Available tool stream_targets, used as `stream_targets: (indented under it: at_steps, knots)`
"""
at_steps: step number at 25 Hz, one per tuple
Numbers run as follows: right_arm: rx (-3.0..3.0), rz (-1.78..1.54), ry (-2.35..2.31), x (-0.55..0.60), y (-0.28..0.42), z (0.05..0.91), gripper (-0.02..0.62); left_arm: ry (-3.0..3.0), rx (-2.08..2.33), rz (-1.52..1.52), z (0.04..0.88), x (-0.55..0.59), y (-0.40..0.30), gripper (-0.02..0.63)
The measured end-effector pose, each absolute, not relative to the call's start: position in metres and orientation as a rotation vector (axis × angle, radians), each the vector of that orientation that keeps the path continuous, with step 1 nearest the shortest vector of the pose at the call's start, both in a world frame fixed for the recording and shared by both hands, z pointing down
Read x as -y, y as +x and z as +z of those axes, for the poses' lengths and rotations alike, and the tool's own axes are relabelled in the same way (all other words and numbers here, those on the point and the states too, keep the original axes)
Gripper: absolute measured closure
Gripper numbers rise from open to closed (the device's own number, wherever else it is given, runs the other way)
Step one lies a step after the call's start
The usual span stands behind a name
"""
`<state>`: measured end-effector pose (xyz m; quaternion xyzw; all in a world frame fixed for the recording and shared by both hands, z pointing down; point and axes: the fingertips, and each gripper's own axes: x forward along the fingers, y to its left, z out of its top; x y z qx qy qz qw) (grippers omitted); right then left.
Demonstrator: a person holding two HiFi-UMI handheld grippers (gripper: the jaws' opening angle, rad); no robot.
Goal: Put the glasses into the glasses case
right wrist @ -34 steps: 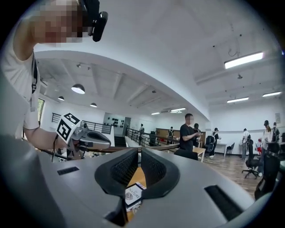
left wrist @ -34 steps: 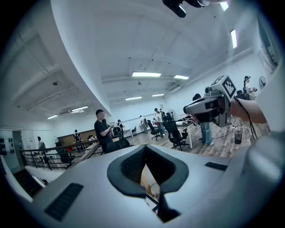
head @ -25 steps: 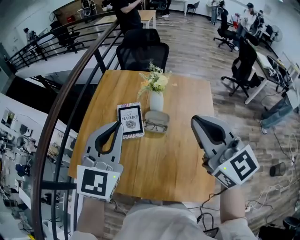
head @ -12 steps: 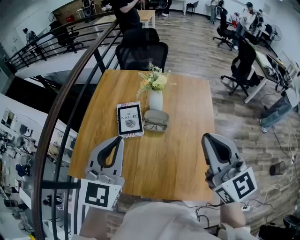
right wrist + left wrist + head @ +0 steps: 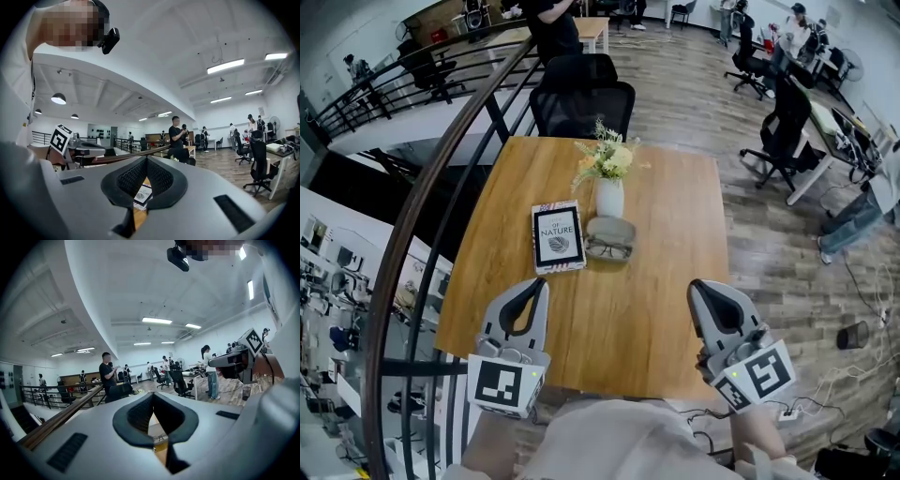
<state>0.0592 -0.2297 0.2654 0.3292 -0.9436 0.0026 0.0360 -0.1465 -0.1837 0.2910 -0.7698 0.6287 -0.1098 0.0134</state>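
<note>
Dark-framed glasses (image 5: 610,250) lie on the wooden table (image 5: 675,206), close against the near side of a grey glasses case (image 5: 612,230). I cannot tell whether they rest on part of the case. My left gripper (image 5: 537,285) hangs over the table's near left part, shut with nothing in it, well short of the glasses. Over the near right part is my right gripper (image 5: 700,287), also shut and empty. In the left gripper view the fingertips (image 5: 152,395) meet, and the glasses (image 5: 161,436) show small through the gap below. The right gripper (image 5: 146,158) has its tips together too.
A book (image 5: 558,235) lies left of the case and shows between the jaws (image 5: 141,194) in the right gripper view. A white vase of flowers (image 5: 609,197) stands just behind the case. A black office chair (image 5: 581,98) is at the far edge, a railing (image 5: 441,178) along the left.
Both grippers have sunk and drawn back toward the table's near edge, away from the glasses. Both stayed shut. The glasses, case and book have not moved.
</note>
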Motion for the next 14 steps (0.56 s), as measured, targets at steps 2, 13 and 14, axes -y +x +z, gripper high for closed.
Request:
stream_targets:
  at_steps: [2,13,14]
  knots:
    - [2.891,0.012,1.019,0.231,0.059,0.267,0.571,-2.363,-1.94,-0.337,0.292,0.184,-0.155,0.589]
    - [2.885,0.019,1.07,0.236,0.061,0.262,0.571,-2.323,-1.927,-0.351,0.288,0.184,-0.165,0.589]
    - [2.886,0.02,1.073,0.236,0.06,0.262,0.571,-2.323,-1.925,-0.351,0.288,0.184,-0.165,0.589]
